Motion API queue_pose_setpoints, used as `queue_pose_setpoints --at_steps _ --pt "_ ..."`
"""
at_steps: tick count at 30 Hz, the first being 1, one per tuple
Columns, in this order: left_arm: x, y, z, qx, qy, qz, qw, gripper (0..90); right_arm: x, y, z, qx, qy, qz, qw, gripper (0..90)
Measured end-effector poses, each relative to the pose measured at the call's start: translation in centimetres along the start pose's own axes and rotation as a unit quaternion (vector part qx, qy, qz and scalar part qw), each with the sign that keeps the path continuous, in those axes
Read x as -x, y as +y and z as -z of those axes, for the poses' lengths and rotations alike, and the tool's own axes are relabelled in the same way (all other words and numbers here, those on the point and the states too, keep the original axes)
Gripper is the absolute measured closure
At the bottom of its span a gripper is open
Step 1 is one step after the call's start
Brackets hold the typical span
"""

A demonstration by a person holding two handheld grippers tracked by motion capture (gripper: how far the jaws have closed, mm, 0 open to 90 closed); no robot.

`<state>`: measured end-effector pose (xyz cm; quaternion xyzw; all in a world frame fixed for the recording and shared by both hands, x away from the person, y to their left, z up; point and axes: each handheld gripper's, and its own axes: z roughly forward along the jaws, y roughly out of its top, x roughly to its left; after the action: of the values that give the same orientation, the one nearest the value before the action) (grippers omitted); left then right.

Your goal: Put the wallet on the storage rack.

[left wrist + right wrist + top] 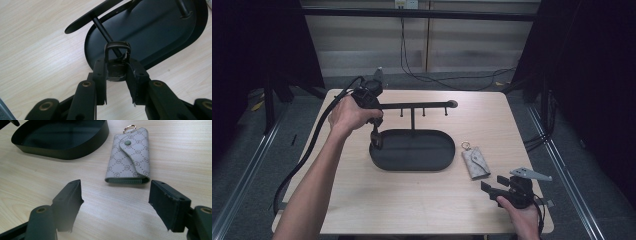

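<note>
1. The left hand-held gripper [117, 75] is clamping a small dark item with a metal loop [117, 61] beside the black hook stand [412, 145], at the tray's left end; it is not yet hung.
2. The right hand-held gripper [116, 202] is spreading wide just short of the patterned key pouch [130, 157] lying untouched on the table [412, 200].

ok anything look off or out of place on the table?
Nothing is spilled or visibly damaged. The grey key pouch lies flat on the table right of the black oval tray, snap closed. The left gripper holds a small dark item with a loop over the tray's left end; the right gripper waits open.
</note>
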<state>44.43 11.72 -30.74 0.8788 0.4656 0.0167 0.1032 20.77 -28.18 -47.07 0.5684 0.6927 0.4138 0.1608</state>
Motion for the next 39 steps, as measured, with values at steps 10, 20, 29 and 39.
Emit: queue_pose_setpoints --at_steps 10,20,29,39 --pt "0.2 0.3 -0.7 0.022 0.017 0.013 0.9995 70.6 0.0 0.0 0.0 -0.001 0.002 -0.002 1.0000 26.1" --pt "-0.3 -0.4 -1.0 0.051 0.003 0.011 0.9986 69.9 0.0 0.0 0.0 -0.002 0.002 -0.001 1.0000 25.9" --pt "-1.0 -1.8 0.0 0.098 -0.003 0.017 0.9950 55.2 0.0 0.0 -0.1 -0.002 0.001 -0.001 1.0000 25.9" --pt "-2.8 -4.4 -0.1 0.125 -0.017 0.014 0.9918 33.3 0.0 0.0 -0.2 -0.004 -0.001 -0.001 1.0000 25.8"
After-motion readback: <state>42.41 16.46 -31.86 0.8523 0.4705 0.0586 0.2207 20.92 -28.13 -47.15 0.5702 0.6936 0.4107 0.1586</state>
